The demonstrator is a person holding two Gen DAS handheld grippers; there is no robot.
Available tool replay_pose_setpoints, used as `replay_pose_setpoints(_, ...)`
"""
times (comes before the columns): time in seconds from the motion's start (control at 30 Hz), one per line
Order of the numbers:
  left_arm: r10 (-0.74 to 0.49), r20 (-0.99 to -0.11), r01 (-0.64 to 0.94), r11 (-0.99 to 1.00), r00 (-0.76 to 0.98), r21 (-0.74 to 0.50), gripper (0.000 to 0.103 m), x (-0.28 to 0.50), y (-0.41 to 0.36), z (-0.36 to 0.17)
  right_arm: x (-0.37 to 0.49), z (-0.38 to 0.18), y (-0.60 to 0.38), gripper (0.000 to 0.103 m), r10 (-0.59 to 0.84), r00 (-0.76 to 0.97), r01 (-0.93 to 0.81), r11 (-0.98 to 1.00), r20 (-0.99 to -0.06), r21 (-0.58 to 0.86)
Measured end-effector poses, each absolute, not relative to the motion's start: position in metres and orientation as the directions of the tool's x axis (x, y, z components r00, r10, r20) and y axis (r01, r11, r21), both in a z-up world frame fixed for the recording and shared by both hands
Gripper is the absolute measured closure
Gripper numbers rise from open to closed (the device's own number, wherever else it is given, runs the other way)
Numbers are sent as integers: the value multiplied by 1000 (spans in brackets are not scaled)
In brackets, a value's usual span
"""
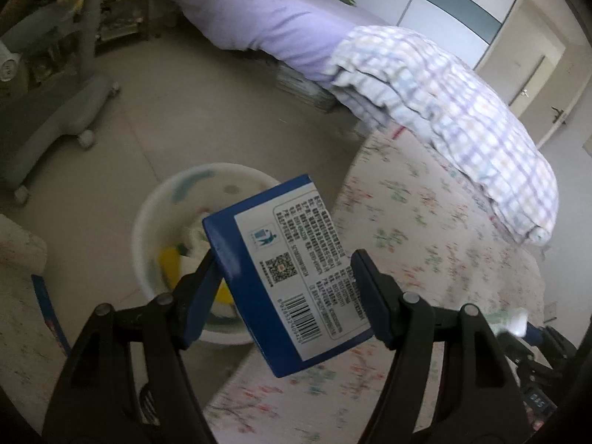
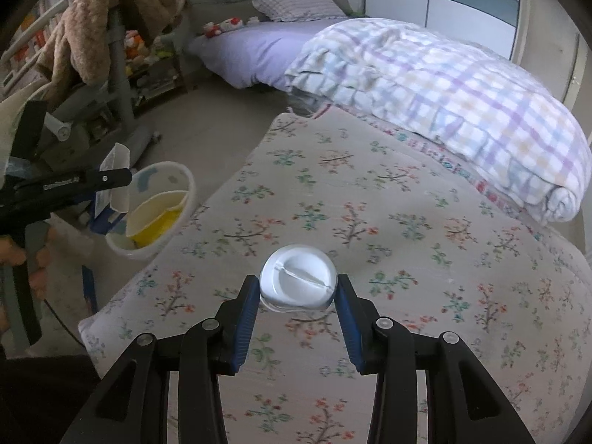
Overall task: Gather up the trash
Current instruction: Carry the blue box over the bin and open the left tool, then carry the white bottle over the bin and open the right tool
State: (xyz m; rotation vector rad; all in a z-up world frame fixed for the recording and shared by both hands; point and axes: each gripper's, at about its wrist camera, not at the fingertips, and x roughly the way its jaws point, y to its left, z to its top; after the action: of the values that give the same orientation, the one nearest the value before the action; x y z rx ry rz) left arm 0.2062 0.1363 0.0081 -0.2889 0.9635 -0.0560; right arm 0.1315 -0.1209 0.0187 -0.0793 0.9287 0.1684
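My left gripper (image 1: 285, 270) is shut on a blue carton (image 1: 285, 270) with a white printed label, held in the air by the near rim of a white waste bin (image 1: 148, 207) on the floor. The bin holds a yellow wrapper (image 1: 170, 262) and crumpled paper. In the right wrist view the bin (image 2: 185, 177) stands left of the bed, with the left gripper and carton (image 2: 111, 185) beside it. My right gripper (image 2: 298, 285) is shut on a small white plastic cup (image 2: 298, 283), held above the floral bedsheet (image 2: 407, 222).
A folded checked quilt (image 2: 462, 103) lies on the bed's far right. A purple-sheeted bed (image 2: 259, 51) with a pillow and toys stands beyond. A grey wheeled chair (image 1: 55, 111) is at the left on the floor. A wardrobe (image 1: 444, 7) and door stand at the back.
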Motion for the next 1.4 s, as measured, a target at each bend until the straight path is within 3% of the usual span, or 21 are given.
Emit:
replay_pose_setpoints(0.13,-170,-776,-87,957,608,-278,29,212,154,1,134,16,-111,61,133,585,-199,980,-800,17)
replay_pose_setpoints(0.4,-81,-793,-124,973,604,-194,4,212,161,0,138,17,-84,61,194,585,-230,971,-788,68)
replay_pose_setpoints(0.9,20,-848,-291,943,529,-159,3,186,234,-9,194,7,0,61,297,544,-278,946,-785,165)
replay_pose_setpoints(1.17,39,-855,-292,947,517,-133,3,181,246,-14,238,0,44,61,341,560,-265,937,-755,226)
replay_pose_setpoints(1.4,45,-857,-285,951,514,-121,3,181,248,-15,271,-16,63,60,451,529,-242,892,-719,381)
